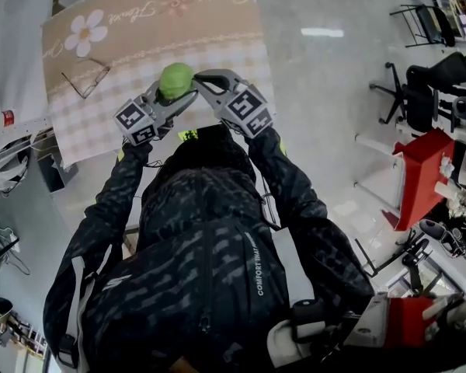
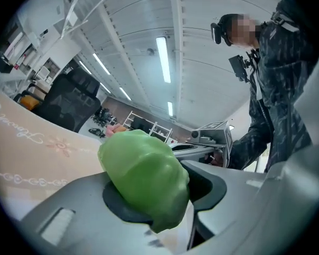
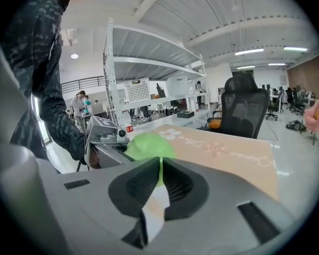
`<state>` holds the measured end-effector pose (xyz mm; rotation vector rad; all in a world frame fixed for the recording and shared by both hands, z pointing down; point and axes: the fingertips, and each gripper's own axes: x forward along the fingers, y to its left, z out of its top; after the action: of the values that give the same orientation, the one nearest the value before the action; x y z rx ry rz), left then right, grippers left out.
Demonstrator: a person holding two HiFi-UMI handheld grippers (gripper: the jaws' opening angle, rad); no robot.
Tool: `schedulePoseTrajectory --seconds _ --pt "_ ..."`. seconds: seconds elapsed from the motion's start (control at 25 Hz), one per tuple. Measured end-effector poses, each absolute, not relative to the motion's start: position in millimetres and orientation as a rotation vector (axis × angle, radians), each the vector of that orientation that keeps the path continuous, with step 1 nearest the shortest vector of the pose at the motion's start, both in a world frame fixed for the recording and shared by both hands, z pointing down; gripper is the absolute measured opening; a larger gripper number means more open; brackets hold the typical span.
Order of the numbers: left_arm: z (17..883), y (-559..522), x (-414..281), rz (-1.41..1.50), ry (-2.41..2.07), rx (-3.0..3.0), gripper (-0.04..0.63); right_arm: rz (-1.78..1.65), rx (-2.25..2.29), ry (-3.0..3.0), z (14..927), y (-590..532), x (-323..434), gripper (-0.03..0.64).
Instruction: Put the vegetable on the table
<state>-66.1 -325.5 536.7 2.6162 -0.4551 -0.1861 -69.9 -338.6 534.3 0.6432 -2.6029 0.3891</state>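
The table, spread with a beige, checked cloth (image 1: 140, 37) printed with a white flower, fills the upper left of the head view, and the person in the dark patterned jacket (image 1: 210, 231) stands at its near edge with both arms stretched over it. The left gripper (image 1: 173, 98) is clamped on the rounded, glossy green vegetable (image 1: 176, 78), which bulges out from between the jaws in the left gripper view (image 2: 143, 177) and hangs above the near edge of the cloth at the frame's centre top. The right gripper (image 1: 205, 78) is clenched on nothing, its tips just beside the vegetable. I'd say this is the carry-over, with the setting down not yet done. Next, the left hand needs to lower until the vegetable rests on the cloth, then spread its jaws and draw back. The round shape may roll once freed. A black office chair (image 3: 244, 108) stands beyond the table's far side. Lying in the cloth's left part, well apart from the vegetable, a thin wire-framed thing, perhaps spectacles (image 1: 85, 82), is out of the way.
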Motion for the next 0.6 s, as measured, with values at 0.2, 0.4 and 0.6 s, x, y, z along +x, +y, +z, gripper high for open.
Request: schedulePoseTrajectory --seconds 0.2,0.4,0.6 --pt "558.6 -337.5 -60.3 -0.199 -0.447 2.544 0.173 0.384 0.607 -2.574 555.2 -350.7 -65.3 0.002" --pt "575.0 -342.5 -57.9 -0.21 -0.448 2.509 0.172 0.421 0.623 -2.57 570.7 -356.0 -61.4 0.002" --pt "595.4 -337.2 -57.2 -0.192 -0.405 2.459 0.173 0.466 0.635 -2.547 590.4 -351.3 -61.1 0.002"
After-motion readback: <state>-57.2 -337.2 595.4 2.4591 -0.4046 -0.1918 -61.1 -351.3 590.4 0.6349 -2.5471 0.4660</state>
